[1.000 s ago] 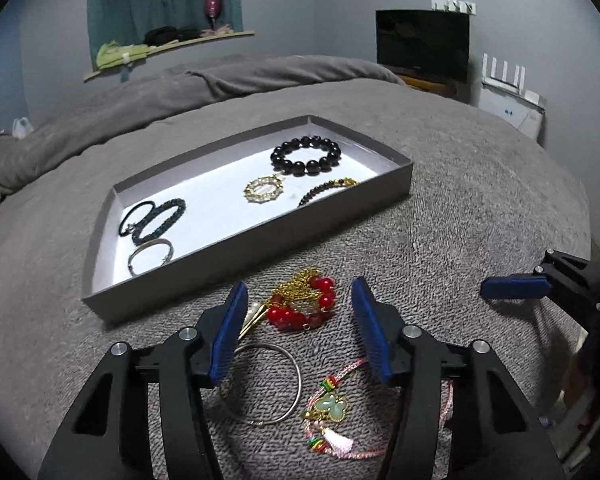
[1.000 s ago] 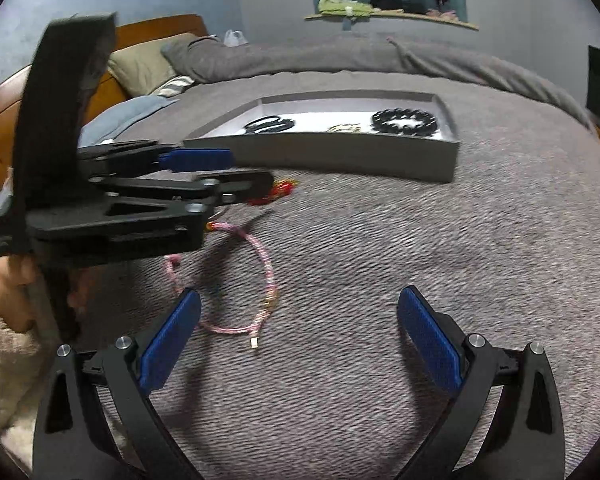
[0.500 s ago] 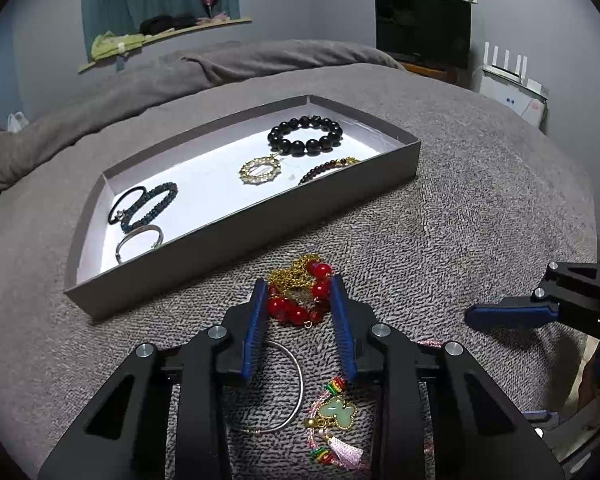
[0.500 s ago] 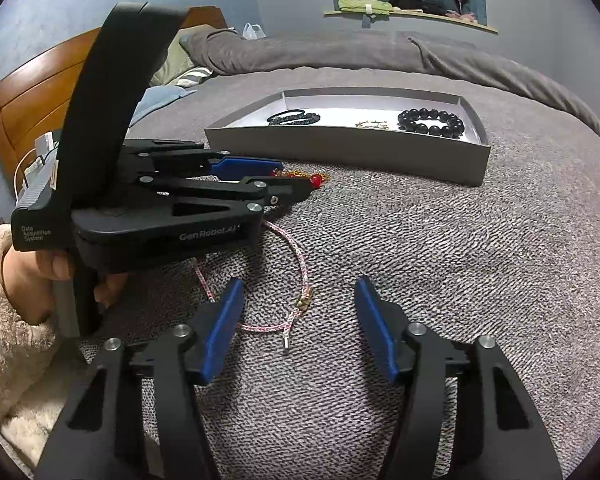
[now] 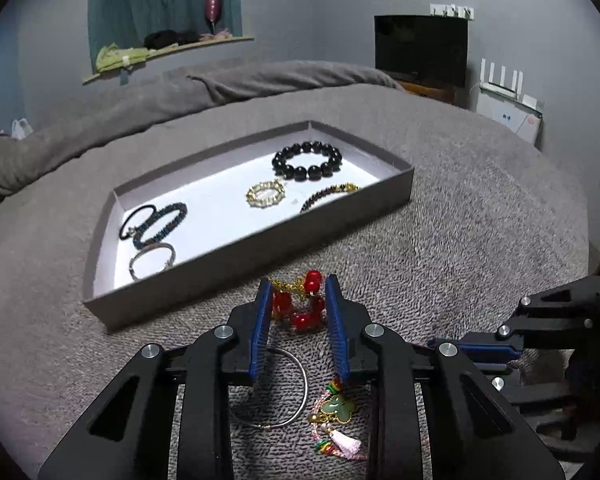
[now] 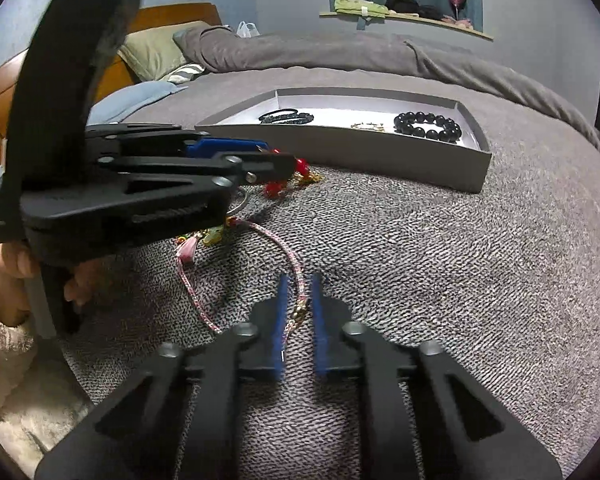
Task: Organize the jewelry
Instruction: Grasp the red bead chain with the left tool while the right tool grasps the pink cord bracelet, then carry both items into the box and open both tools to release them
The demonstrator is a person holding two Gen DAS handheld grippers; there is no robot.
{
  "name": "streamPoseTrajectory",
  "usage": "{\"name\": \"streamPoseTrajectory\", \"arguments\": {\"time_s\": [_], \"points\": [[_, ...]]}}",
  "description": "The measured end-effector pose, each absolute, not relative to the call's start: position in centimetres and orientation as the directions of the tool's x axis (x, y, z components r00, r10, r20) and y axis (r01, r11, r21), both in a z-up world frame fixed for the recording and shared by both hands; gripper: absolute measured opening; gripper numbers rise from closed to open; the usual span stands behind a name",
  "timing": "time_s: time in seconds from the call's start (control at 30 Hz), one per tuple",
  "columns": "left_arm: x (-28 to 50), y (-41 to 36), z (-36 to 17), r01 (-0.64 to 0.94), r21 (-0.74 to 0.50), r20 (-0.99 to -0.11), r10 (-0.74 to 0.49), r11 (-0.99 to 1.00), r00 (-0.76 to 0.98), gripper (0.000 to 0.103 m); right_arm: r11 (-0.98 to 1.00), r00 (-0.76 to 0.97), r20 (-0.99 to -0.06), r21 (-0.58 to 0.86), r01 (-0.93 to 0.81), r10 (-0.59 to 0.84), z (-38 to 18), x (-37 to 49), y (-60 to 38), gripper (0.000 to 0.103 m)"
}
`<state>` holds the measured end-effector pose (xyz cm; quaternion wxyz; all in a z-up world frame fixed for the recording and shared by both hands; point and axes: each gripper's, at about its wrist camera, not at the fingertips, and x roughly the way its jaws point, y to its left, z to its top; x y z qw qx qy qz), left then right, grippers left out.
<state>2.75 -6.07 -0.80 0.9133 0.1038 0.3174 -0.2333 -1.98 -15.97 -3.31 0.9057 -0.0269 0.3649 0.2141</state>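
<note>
I have both grippers down over the grey blanket point(image 5: 480, 240), with loose jewelry lying between me and the tray point(image 5: 260, 248). My left gripper point(image 5: 296, 304) has just been closing its jaws, and the red bead bracelet point(image 5: 300, 308) with its gold chain sits between the blue pads; they flank the beads closely on both sides, and I read that as a clamp on the bracelet. Just behind those pads, nearer the gripper body, lies a thin silver bangle point(image 5: 292, 392), and to its right a green butterfly charm with a pink tassel point(image 5: 336, 412).

My right gripper point(image 6: 298, 312) has also just been closing, and its pads now stand nearly together with the pink cord bracelet point(image 6: 288, 252) running between them at its gold clasp, so it looks pinched there. The cord loops away ahead and to the left of that gripper, toward the tassel end under the left tool. A hand point(image 6: 16, 280) in a fluffy sleeve holds the left tool's handle.

Ahead of both grippers the tray holds a black bead bracelet point(image 5: 308, 160), a gold ring-shaped piece point(image 5: 265, 194), a dark thin bracelet with a gold end point(image 5: 328, 196), dark braided bands point(image 5: 156, 220) and a silver bangle point(image 5: 152, 260)
</note>
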Motion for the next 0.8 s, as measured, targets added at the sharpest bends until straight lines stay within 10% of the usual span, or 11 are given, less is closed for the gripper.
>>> {"name": "streamPoseTrajectory", "arguments": {"time_s": [0.8], "points": [[2.9, -1.1, 3.4, 0.405, -0.029, -0.525, -0.359, 0.914, 0.772, 0.028, 0.932, 0.789, -0.501, 0.119, -0.344, 0.355, 1.2, -2.0, -19.1, 0.006]]}}
